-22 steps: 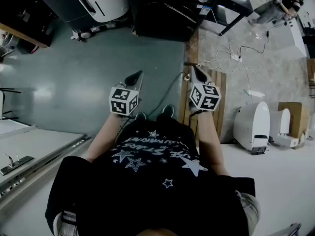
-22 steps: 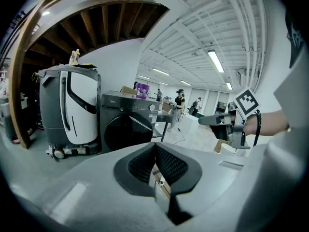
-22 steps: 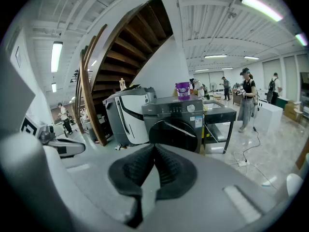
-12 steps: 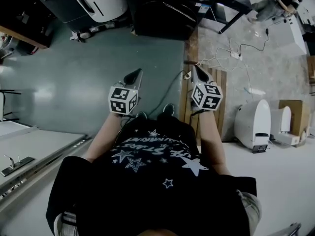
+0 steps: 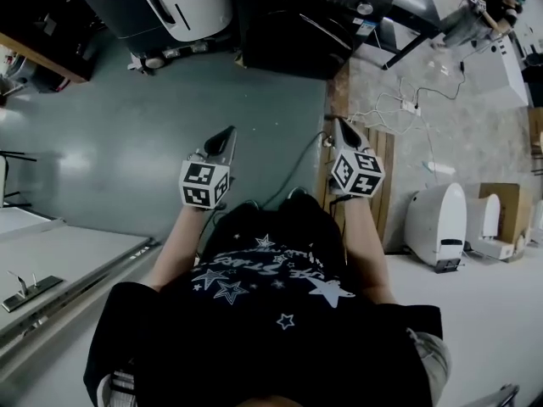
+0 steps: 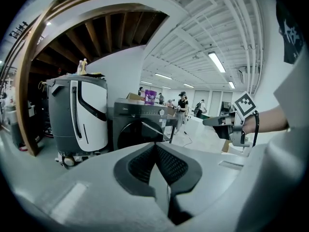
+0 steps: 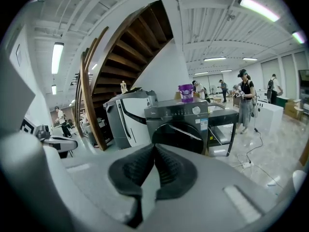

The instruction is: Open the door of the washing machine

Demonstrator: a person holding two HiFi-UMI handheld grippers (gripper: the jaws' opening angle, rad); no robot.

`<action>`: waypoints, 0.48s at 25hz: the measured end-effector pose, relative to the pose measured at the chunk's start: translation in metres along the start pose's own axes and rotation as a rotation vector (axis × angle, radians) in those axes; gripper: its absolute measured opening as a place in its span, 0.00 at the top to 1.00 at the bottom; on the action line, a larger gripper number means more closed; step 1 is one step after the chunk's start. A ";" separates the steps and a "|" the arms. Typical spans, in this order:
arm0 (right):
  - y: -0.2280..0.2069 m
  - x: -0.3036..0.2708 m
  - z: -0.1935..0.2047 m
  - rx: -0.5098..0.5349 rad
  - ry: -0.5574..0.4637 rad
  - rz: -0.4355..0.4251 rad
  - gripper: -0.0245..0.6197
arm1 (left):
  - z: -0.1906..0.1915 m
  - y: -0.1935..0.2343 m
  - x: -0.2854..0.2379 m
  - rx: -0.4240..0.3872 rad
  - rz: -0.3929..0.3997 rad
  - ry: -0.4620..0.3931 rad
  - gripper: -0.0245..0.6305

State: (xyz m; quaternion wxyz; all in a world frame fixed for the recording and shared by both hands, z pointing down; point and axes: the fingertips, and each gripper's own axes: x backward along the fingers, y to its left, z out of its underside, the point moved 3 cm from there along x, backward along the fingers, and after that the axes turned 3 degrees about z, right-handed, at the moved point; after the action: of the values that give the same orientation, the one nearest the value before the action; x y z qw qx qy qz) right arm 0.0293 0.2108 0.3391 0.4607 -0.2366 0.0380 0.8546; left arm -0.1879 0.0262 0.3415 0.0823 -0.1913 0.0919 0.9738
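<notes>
Centre of the right gripper view held the washing machine, a dark grey front-loader whose round door sat closed against the cabinet. In the head view the same machine lay at the top middle of the frame, well apart from both grippers. A purple container stood on its top. A white and grey appliance stood just to the left of it in that view, with a wooden staircase rising behind, and a dark metal table stood at its right side. Several people stood farther back at the right of the frame.

Lower in the head view, the left gripper and the right gripper were held side by side in the middle of the frame, both aimed toward the machine and tilted a little downward over the green floor. Each gripper's own view showed its ribbed pads pressed together with nothing between them. A cable trailed over the paler floor at upper right, and a white rounded unit stood at the right edge. The person's black starred shirt filled the bottom.
</notes>
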 end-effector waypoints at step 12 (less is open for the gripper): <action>-0.050 -0.051 0.011 -0.042 0.042 -0.019 0.67 | 0.013 -0.005 -0.071 0.049 0.018 0.100 0.95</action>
State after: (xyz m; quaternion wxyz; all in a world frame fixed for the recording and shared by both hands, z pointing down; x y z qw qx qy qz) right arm 0.0895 0.2030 0.3786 0.4627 -0.2646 0.0273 0.8457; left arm -0.1266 0.0253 0.3804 0.0733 -0.2366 0.1212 0.9612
